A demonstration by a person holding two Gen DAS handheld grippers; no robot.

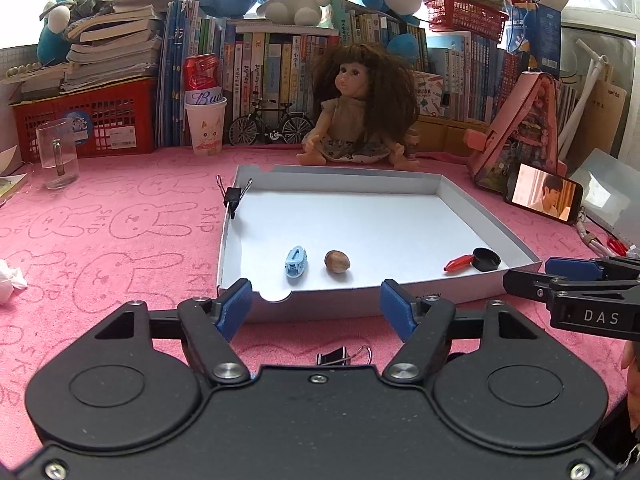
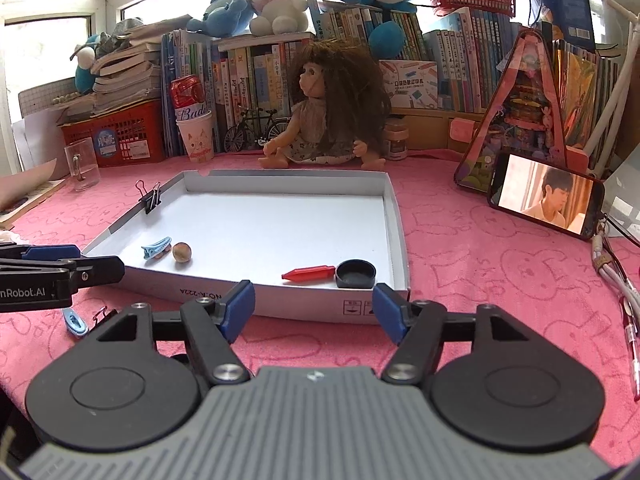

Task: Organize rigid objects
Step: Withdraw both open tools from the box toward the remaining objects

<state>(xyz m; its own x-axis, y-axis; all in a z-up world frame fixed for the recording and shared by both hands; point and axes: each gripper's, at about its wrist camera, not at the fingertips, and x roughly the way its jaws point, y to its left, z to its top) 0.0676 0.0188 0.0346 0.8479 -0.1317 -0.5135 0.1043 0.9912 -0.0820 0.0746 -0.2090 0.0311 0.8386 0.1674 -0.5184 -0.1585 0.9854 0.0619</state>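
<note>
A shallow white box [image 1: 452, 196] [image 2: 394, 216] lies on the pink cloth. In it are a blue hair clip [image 1: 296, 261] [image 2: 157, 247], a brown nut [image 1: 337, 260] [image 2: 181, 251], a red crayon [image 1: 458, 263] [image 2: 308, 273] and a black cap [image 1: 486, 259] [image 2: 355, 274]. A black binder clip [image 1: 233, 196] [image 2: 149, 198] grips its left wall. My left gripper [image 1: 316, 304] is open and empty, just before the box's near wall. My right gripper [image 2: 314, 309] is open and empty, near the box's front right corner. A loose binder clip [image 1: 340, 356] and another blue clip [image 2: 75, 322] lie on the cloth outside.
A doll [image 1: 356, 108] sits behind the box. A glass mug [image 1: 58, 154], a cup with a can [image 1: 205, 120], a toy bicycle [image 1: 272, 124], books and red baskets line the back. A phone [image 2: 546, 200] and a pink case [image 2: 520, 120] stand at the right, pens [image 2: 630, 336] beside them.
</note>
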